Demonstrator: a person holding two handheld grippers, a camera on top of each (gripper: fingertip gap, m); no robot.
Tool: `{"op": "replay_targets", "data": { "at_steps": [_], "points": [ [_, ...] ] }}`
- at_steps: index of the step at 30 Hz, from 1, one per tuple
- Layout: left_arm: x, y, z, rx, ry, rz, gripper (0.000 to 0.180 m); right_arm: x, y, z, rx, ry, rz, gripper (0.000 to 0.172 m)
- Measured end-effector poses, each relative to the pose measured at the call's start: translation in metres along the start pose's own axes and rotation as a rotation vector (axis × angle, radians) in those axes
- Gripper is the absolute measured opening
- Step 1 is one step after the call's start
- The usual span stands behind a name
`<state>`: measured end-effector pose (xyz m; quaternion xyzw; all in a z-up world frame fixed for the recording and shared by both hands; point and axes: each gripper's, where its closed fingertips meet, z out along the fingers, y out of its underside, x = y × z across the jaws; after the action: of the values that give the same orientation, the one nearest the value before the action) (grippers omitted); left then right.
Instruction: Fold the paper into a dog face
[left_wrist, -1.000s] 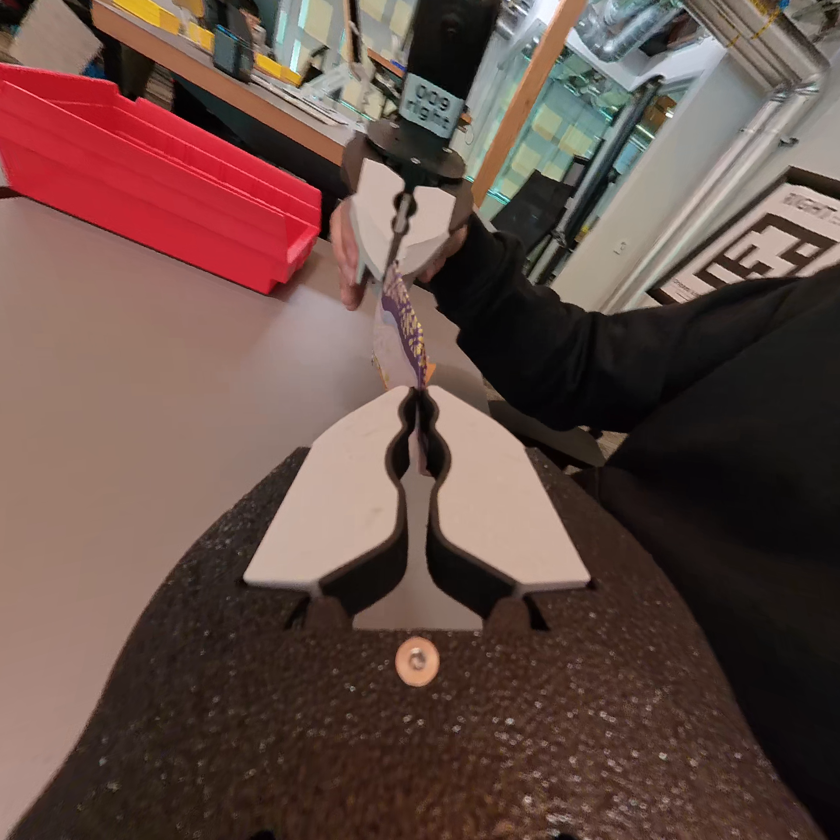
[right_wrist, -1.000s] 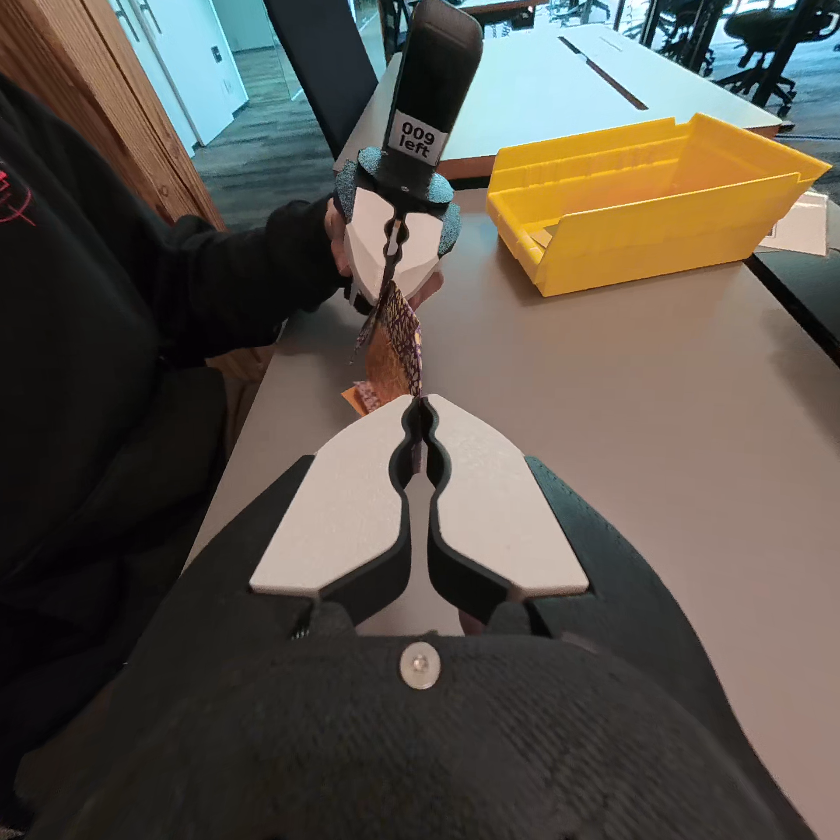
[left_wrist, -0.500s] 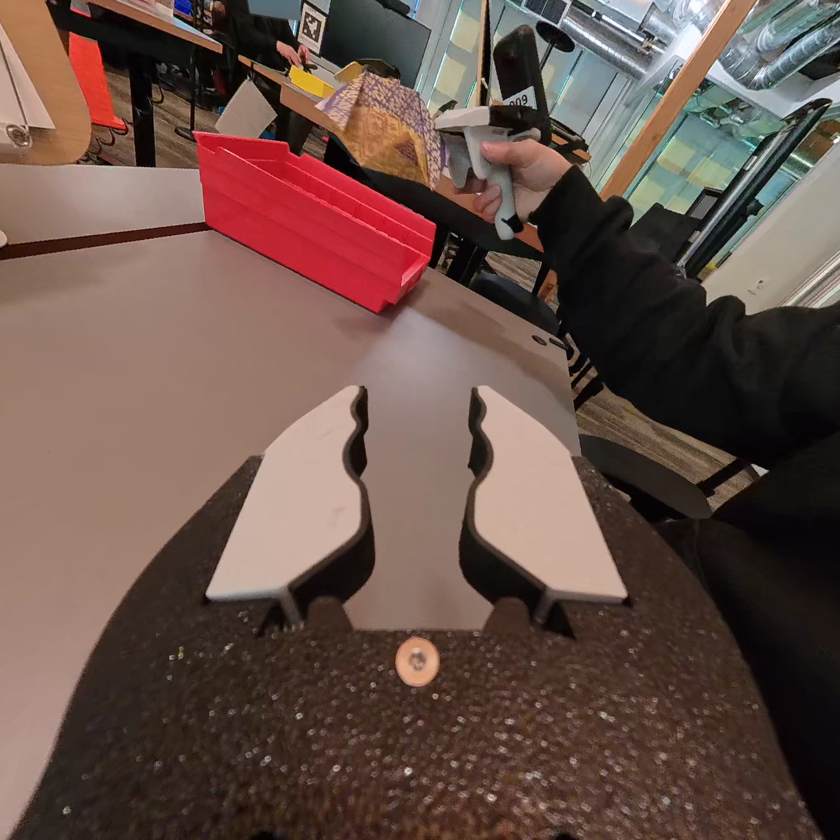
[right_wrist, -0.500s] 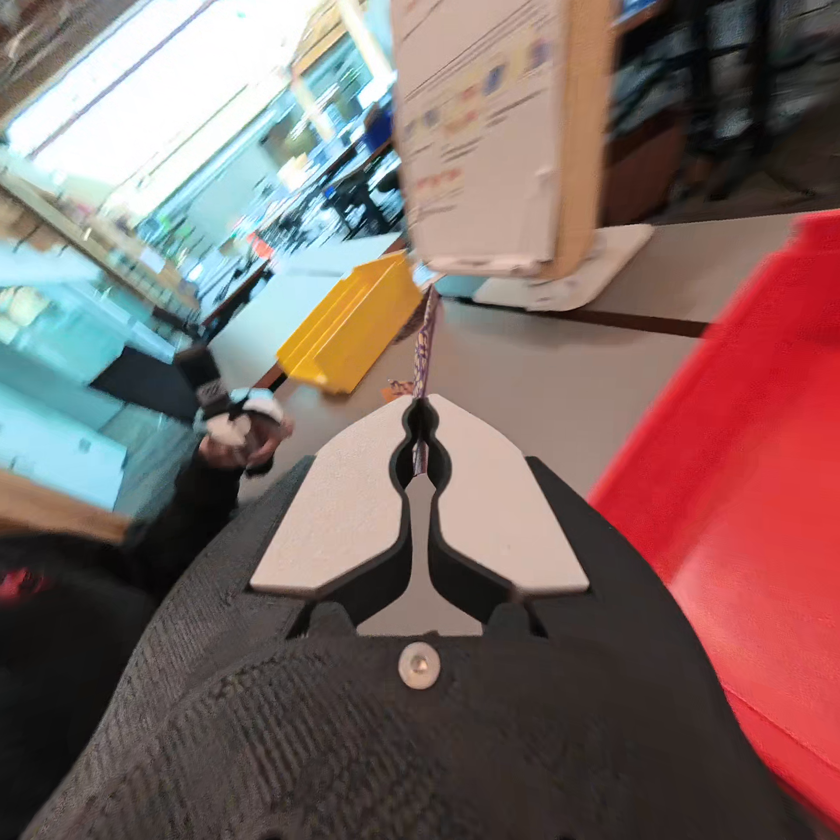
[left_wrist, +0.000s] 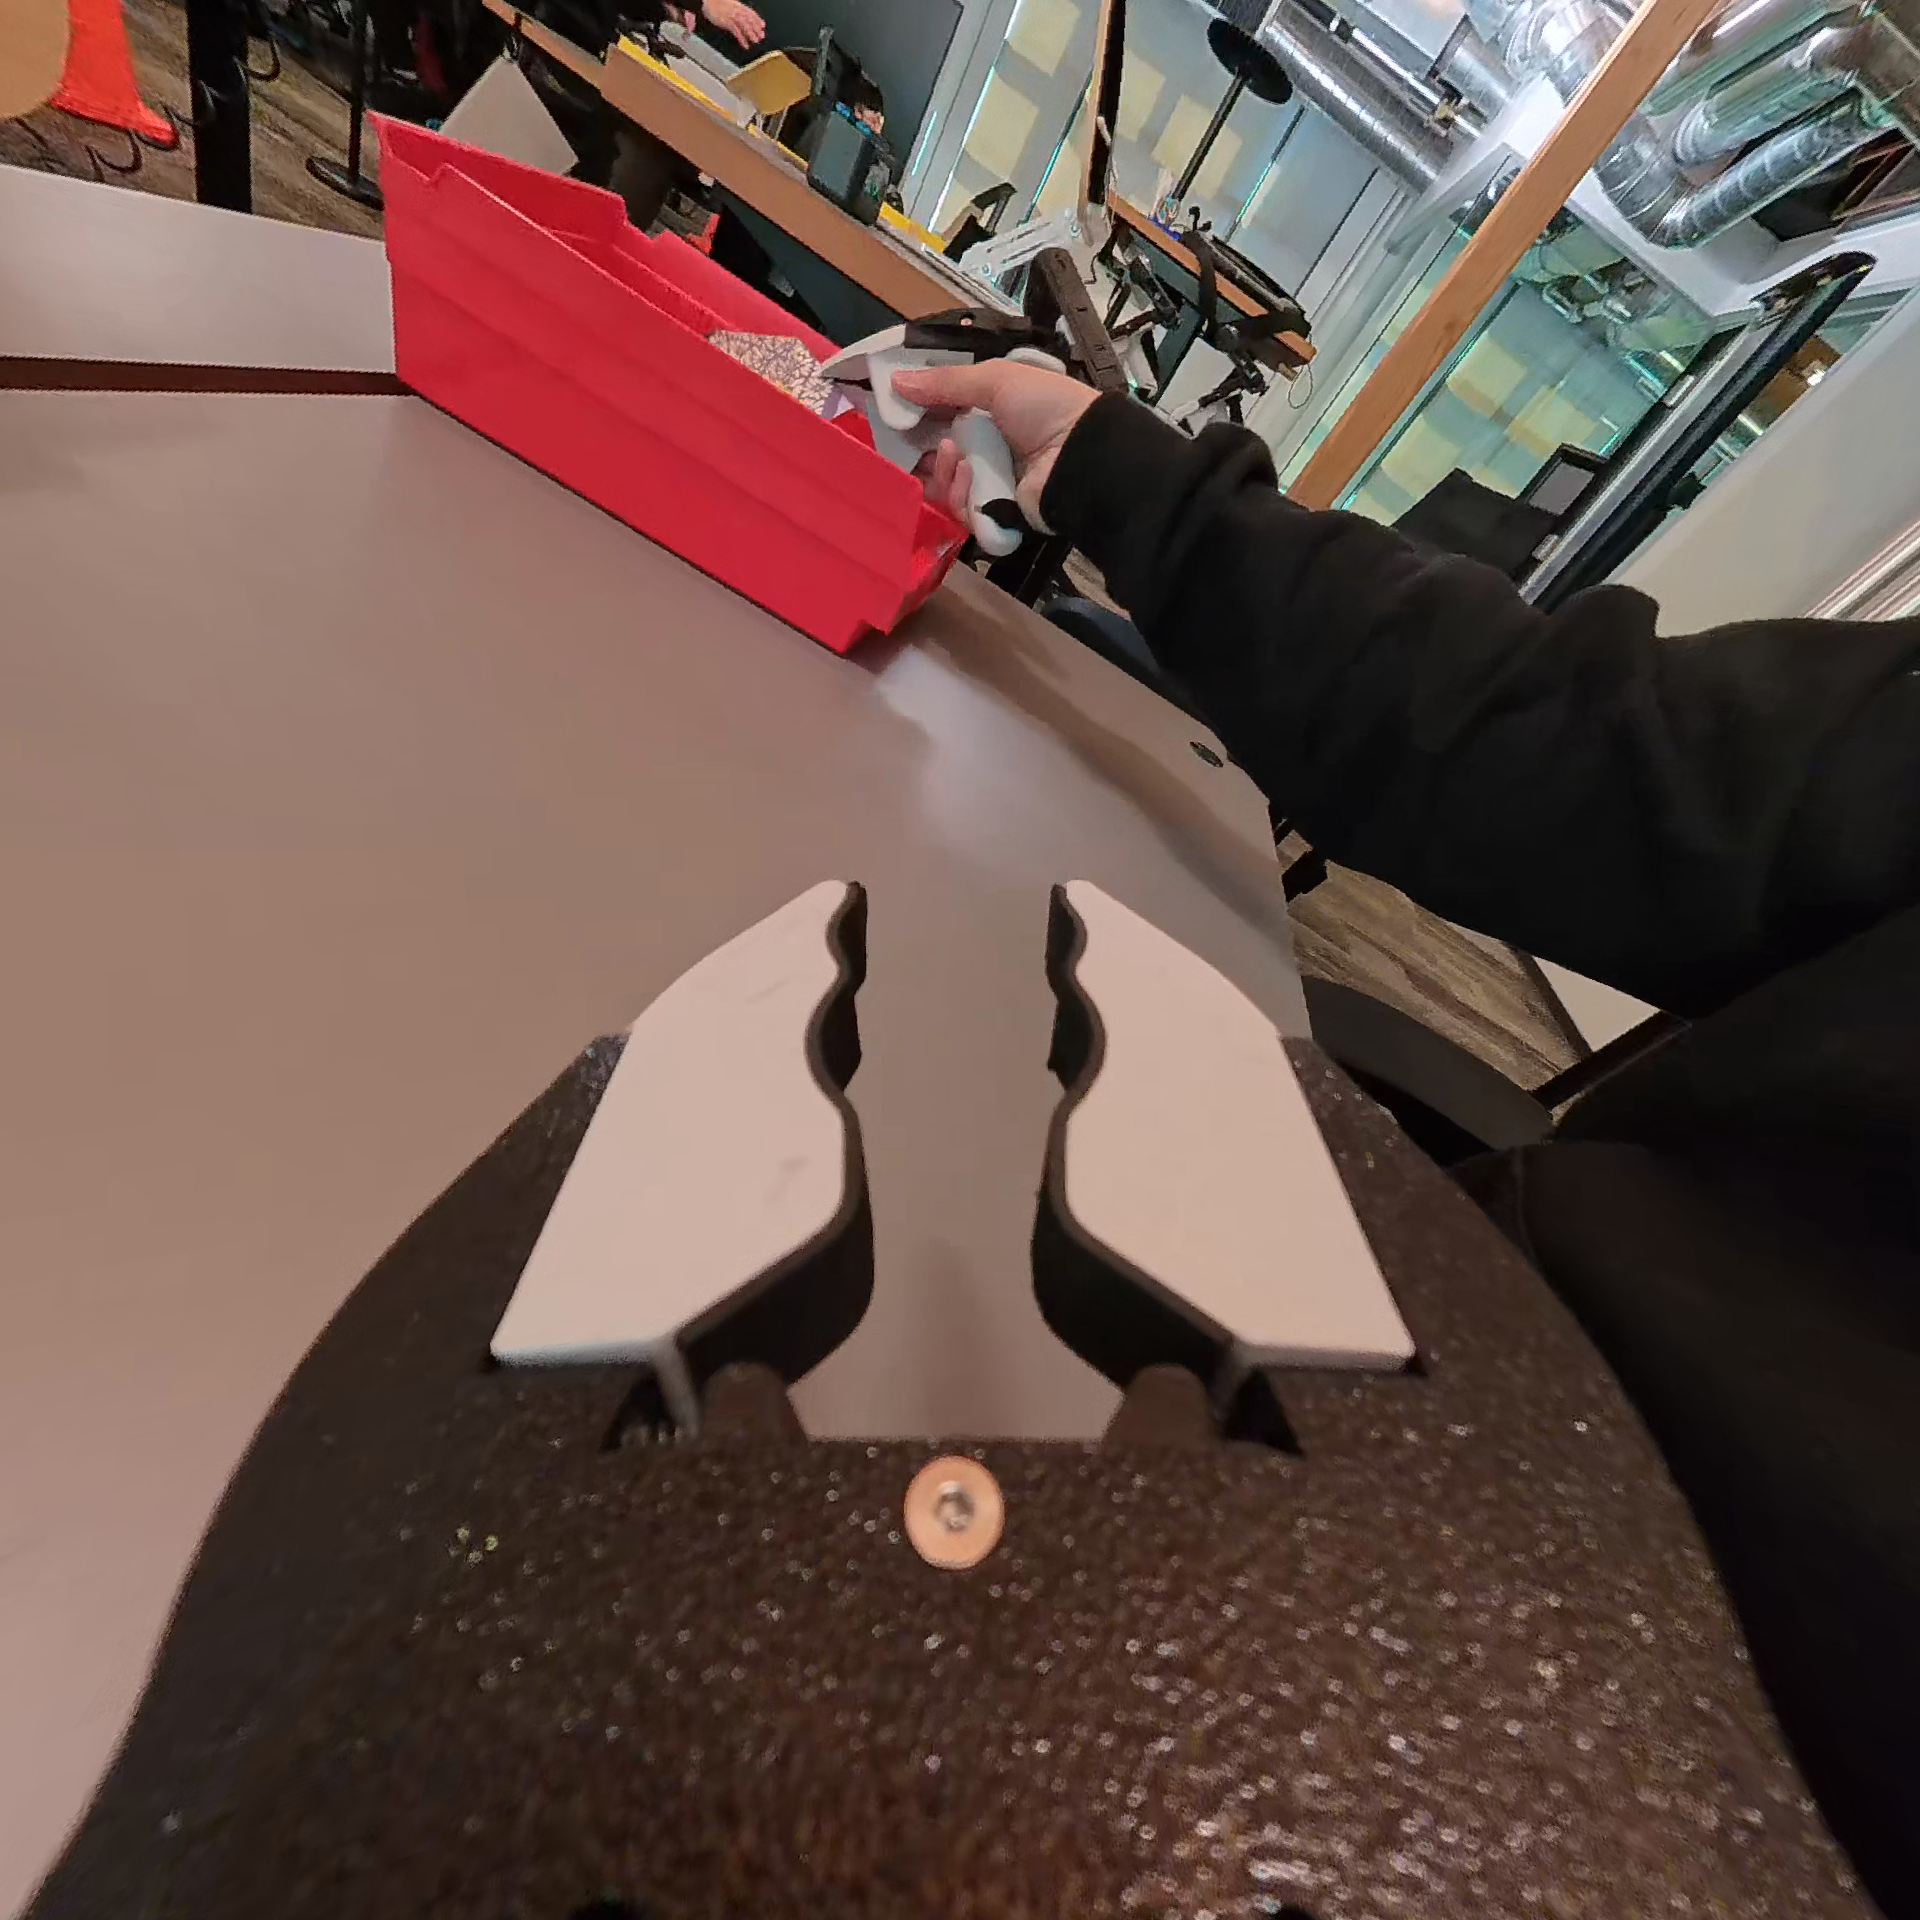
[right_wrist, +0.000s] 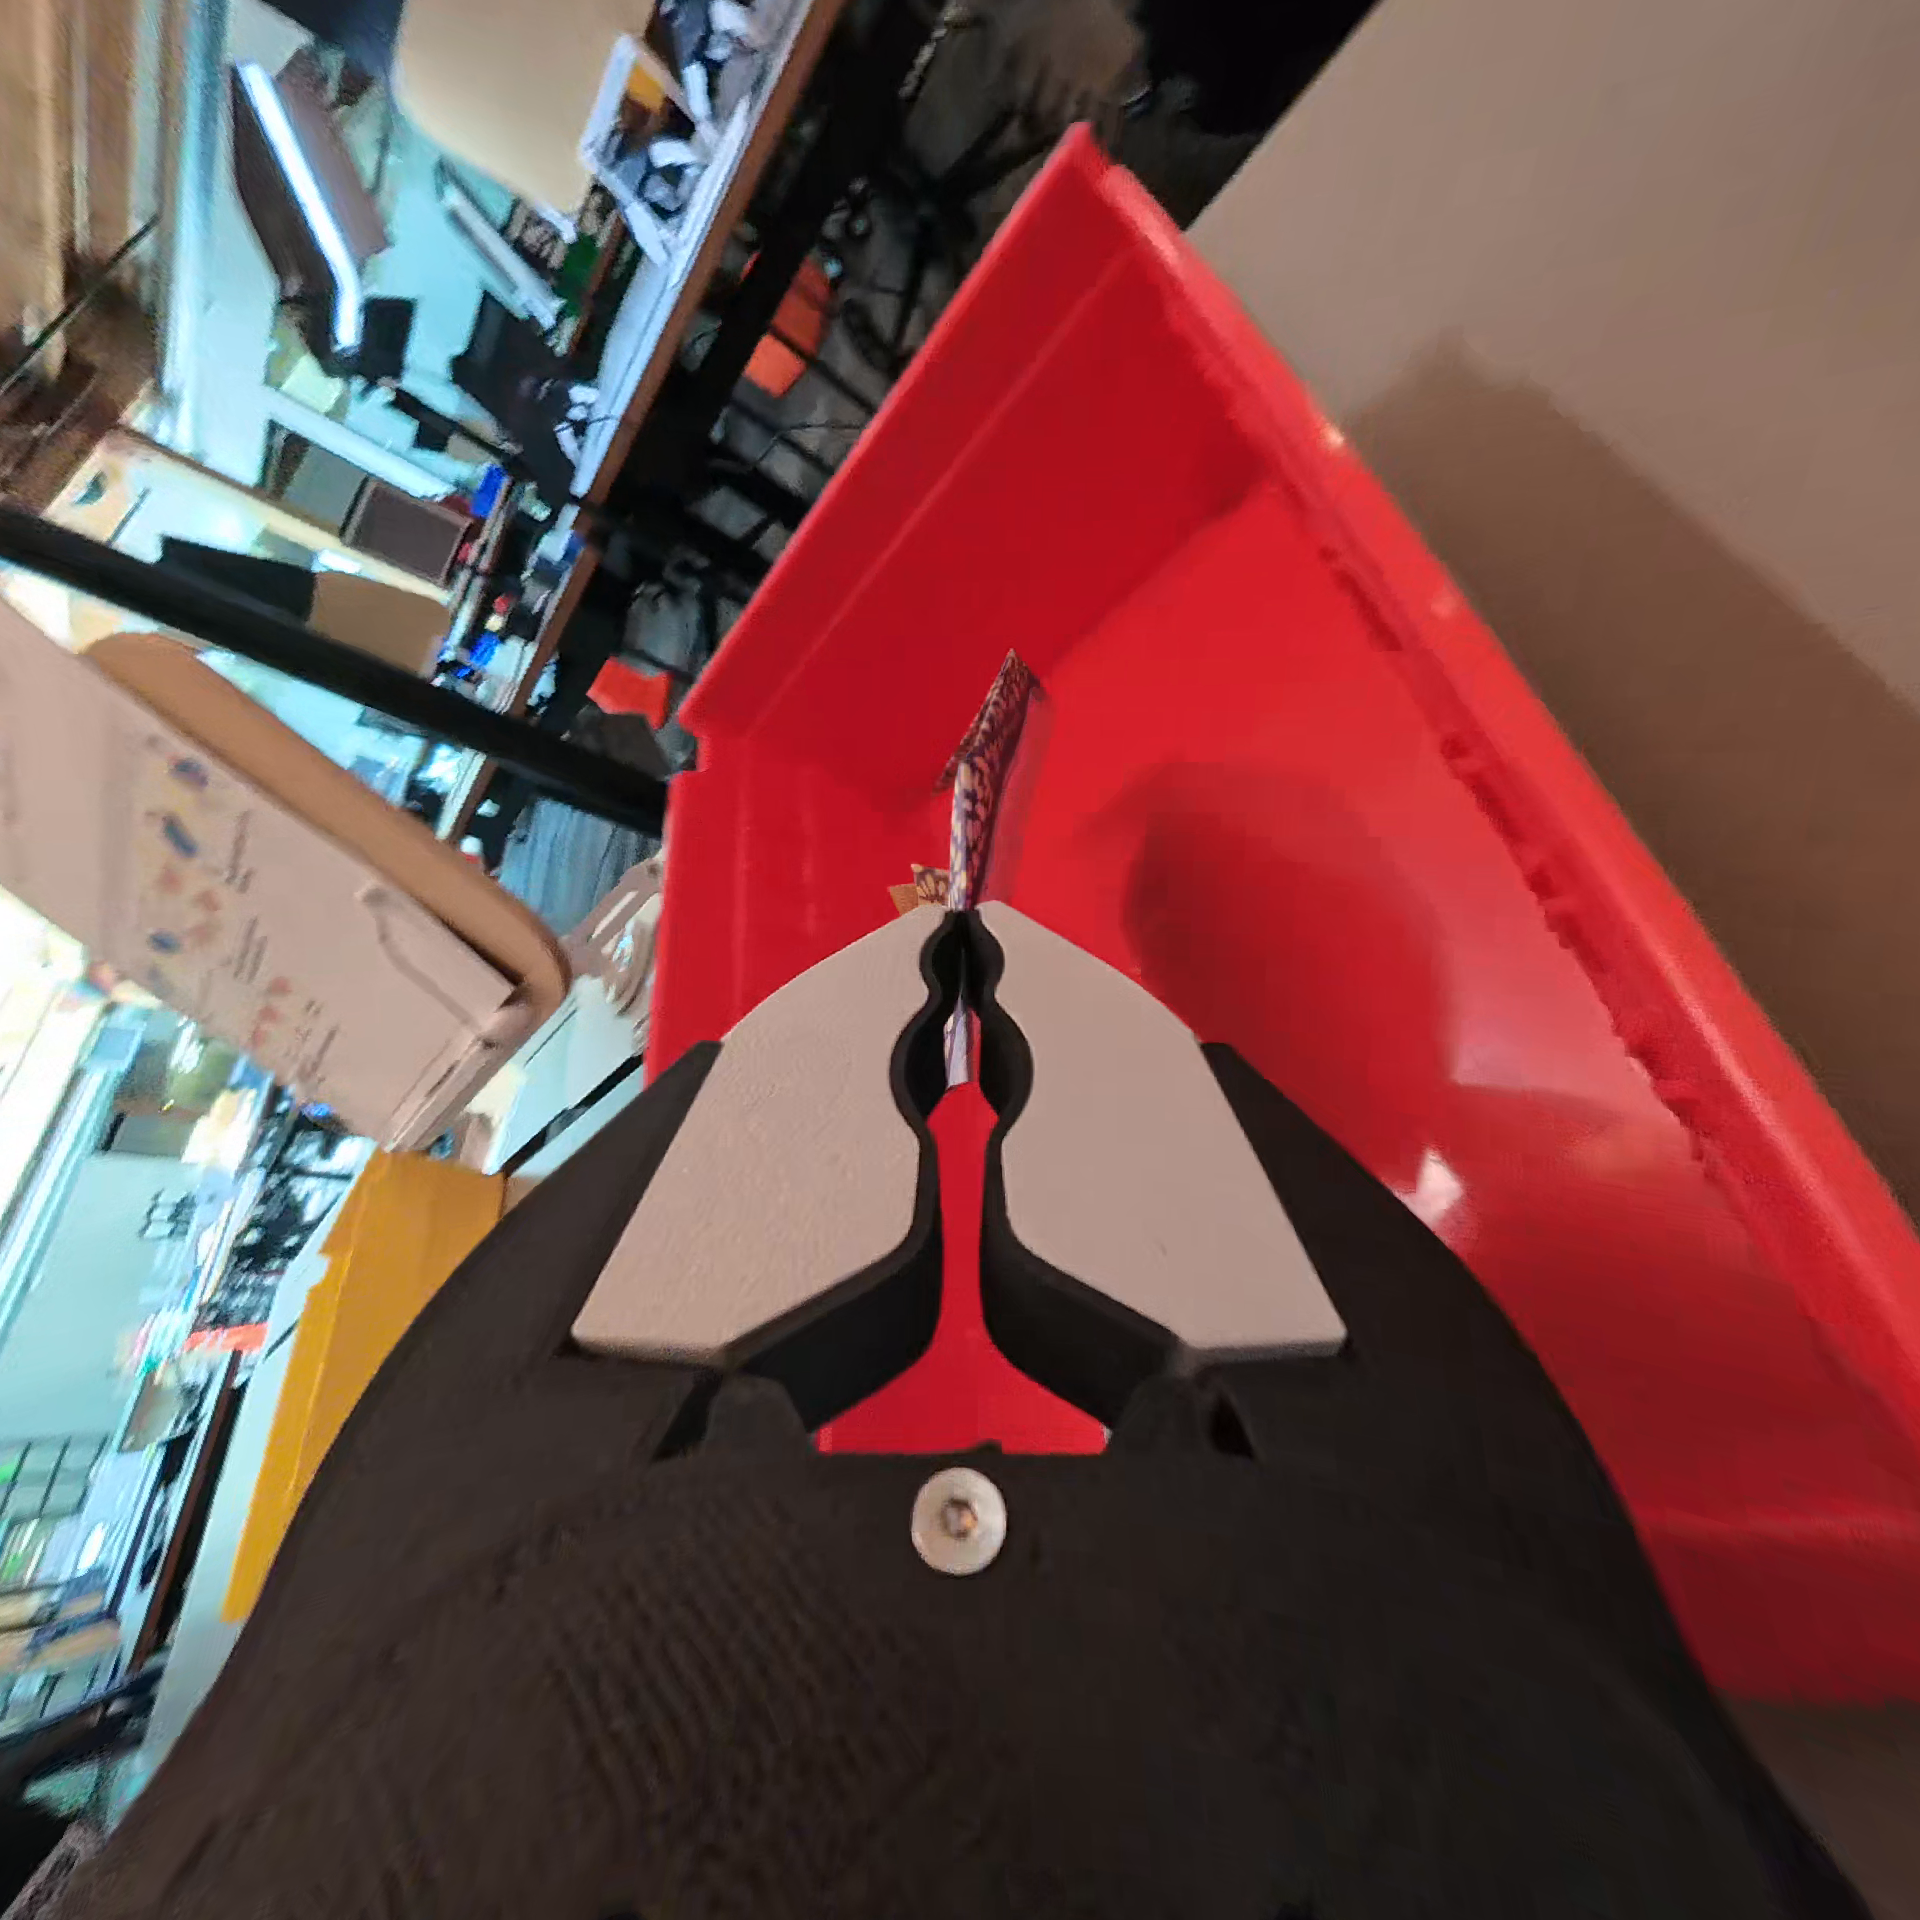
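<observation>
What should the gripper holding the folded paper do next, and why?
Probably open its fingers and drop it. The right gripper is pinched on the patterned folded paper, which hangs inside the red bin, while the left gripper is open and empty.

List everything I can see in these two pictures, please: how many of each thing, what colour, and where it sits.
Folded paper: one, purple and orange pattern, pinched in the right gripper, held inside the red bin.
Red bin: one, red, on the far side of the table.
Yellow bin: one, yellow, partly seen at the left edge of the right wrist view.
Table: one, grey-brown, under both grippers.
Other desks and shelves: several, cluttered, in the blurred background.
Left gripper: one, white fingers on a black body, jaws apart with nothing between them, above the table.
Right gripper: one, white fingers on a black body, closed on the paper.
Hand: one, in a black sleeve, holding the right gripper's handle.
</observation>
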<state>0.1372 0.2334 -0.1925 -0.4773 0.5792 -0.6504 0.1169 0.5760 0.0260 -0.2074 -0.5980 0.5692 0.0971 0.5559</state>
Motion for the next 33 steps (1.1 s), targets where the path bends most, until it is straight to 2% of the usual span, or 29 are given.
{"op": "replay_targets", "data": {
  "at_steps": [7, 11, 16, 18, 22, 24, 28, 33],
  "points": [
    [0.003, -0.001, 0.0, 0.014, 0.042, -0.021, 0.029, 0.035, 0.014, 0.009, -0.023, 0.18, 0.025, 0.0],
    [0.006, -0.004, -0.001, 0.026, 0.055, -0.015, 0.028, 0.046, 0.017, 0.006, -0.094, 0.357, -0.169, 0.0],
    [0.01, -0.009, -0.006, 0.044, 0.067, -0.01, 0.028, 0.054, 0.028, 0.005, -0.215, 0.471, -0.332, 0.002],
    [0.011, -0.013, -0.009, 0.056, 0.066, -0.006, 0.028, 0.059, 0.033, 0.005, -0.266, 0.508, -0.391, 0.009],
    [0.011, -0.017, -0.014, 0.071, 0.068, -0.004, 0.028, 0.049, 0.041, 0.011, -0.342, 0.457, -0.394, 0.022],
    [0.011, -0.019, -0.016, 0.076, 0.064, 0.001, 0.028, 0.046, 0.04, 0.009, -0.357, 0.455, -0.398, 0.036],
    [0.009, -0.022, -0.02, 0.092, 0.06, 0.001, 0.028, 0.03, 0.023, 0.0, -0.292, 0.413, -0.476, 0.043],
    [0.005, -0.023, -0.022, 0.089, 0.027, 0.024, 0.028, -0.031, 0.0, -0.038, -0.019, 0.266, -0.697, 0.044]
  ]
}}
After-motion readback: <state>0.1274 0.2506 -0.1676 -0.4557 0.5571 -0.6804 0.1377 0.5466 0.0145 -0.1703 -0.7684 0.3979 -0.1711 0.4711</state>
